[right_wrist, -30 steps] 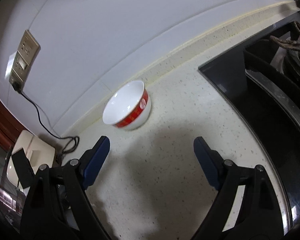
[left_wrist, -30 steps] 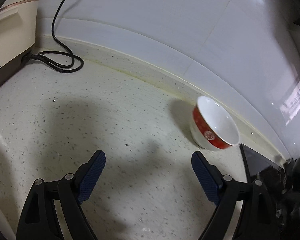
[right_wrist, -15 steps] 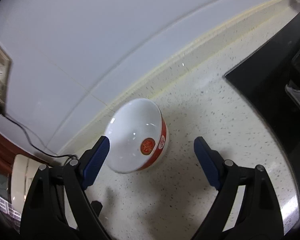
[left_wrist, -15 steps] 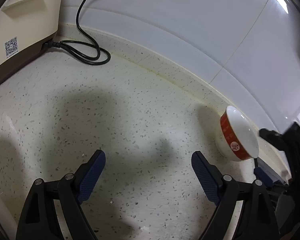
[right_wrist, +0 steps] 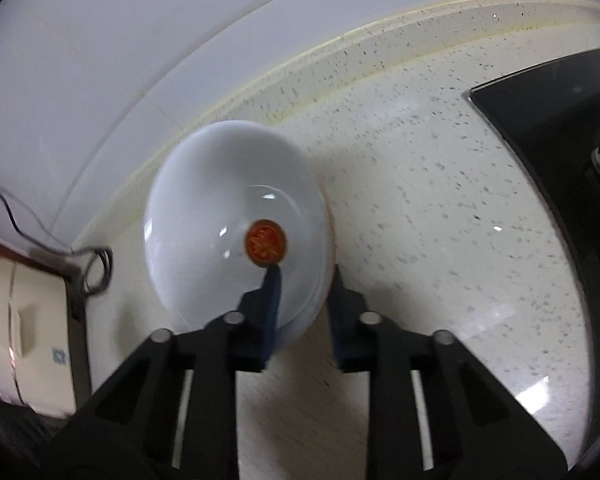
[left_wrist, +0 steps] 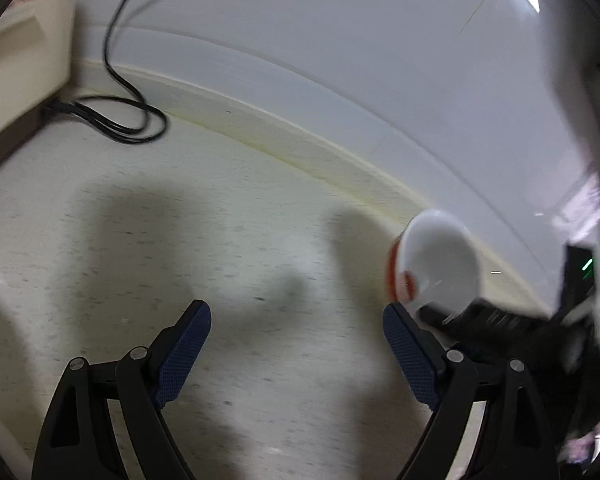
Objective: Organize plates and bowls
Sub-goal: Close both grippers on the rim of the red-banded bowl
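The right claw (right_wrist: 304,280) pinches the bowl (right_wrist: 236,216) by its near wall, one finger inside, one outside, for a rim hold; the bowl sits by the counter's (right_wrist: 440,220) back edge. The left claw (left_wrist: 296,332) hangs spread, empty.

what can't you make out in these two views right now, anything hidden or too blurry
- Right wrist view: the bowl wall hides most of the right gripper outer finger.
- Right wrist view: bowl's underside and whether it rests on the counter: hidden.
- Left wrist view: motion blur smears the bowl's red band.
- Both views: cream appliance cut off by the edge; label unreadable.
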A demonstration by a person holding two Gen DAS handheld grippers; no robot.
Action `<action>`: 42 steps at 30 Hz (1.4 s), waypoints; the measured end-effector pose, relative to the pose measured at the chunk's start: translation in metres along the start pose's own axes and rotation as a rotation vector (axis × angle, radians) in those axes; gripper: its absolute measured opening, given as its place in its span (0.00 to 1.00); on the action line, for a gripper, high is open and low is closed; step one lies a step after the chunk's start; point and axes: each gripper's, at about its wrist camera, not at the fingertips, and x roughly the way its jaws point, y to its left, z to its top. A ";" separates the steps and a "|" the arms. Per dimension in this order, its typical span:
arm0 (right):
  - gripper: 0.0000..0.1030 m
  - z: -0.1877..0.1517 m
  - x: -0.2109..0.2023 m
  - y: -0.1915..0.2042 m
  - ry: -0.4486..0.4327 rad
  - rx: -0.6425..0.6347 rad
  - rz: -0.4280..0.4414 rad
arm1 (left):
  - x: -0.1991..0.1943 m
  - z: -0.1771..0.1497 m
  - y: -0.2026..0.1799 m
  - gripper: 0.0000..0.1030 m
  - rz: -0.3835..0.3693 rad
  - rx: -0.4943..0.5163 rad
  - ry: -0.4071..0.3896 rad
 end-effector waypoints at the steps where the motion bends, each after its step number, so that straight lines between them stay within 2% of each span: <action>1: 0.17 -0.004 -0.003 -0.002 0.008 -0.013 0.001 | -0.002 0.002 0.001 0.86 -0.051 -0.017 0.010; 5: 0.13 -0.024 -0.020 -0.015 0.018 -0.061 -0.002 | -0.001 0.003 -0.002 0.86 -0.091 -0.004 0.047; 8: 0.13 -0.037 -0.034 -0.026 0.021 -0.062 0.019 | 0.006 -0.003 -0.012 0.86 -0.112 0.029 0.120; 14: 0.14 -0.055 -0.048 -0.031 -0.010 -0.053 0.058 | 0.011 -0.017 -0.037 0.86 -0.066 0.147 0.178; 20: 0.25 -0.066 -0.048 -0.038 -0.031 -0.006 0.113 | 0.027 -0.021 -0.042 0.83 -0.026 0.159 0.212; 22: 0.36 -0.070 -0.049 -0.042 -0.047 0.016 0.131 | 0.028 -0.021 -0.046 0.81 -0.003 0.181 0.207; 23: 0.38 -0.073 -0.048 -0.045 -0.058 0.029 0.140 | 0.028 -0.022 -0.047 0.80 0.004 0.188 0.207; 27: 0.39 -0.077 -0.050 -0.049 -0.071 0.050 0.186 | 0.033 -0.027 -0.051 0.56 0.039 0.224 0.211; 32: 0.37 -0.083 -0.056 -0.045 -0.099 0.021 0.189 | 0.037 -0.034 -0.058 0.30 0.002 0.257 0.240; 34: 0.34 -0.088 -0.056 -0.044 -0.117 0.009 0.193 | 0.038 -0.038 -0.064 0.16 -0.020 0.283 0.246; 36: 0.32 -0.090 -0.054 -0.043 -0.110 0.011 0.210 | 0.037 -0.041 -0.070 0.14 -0.009 0.311 0.237; 39: 0.27 -0.096 -0.057 -0.037 -0.155 -0.012 0.164 | 0.033 -0.042 -0.071 0.13 -0.025 0.300 0.230; 42: 0.23 -0.097 -0.056 -0.039 -0.179 -0.002 0.165 | 0.025 -0.042 -0.068 0.13 -0.030 0.311 0.222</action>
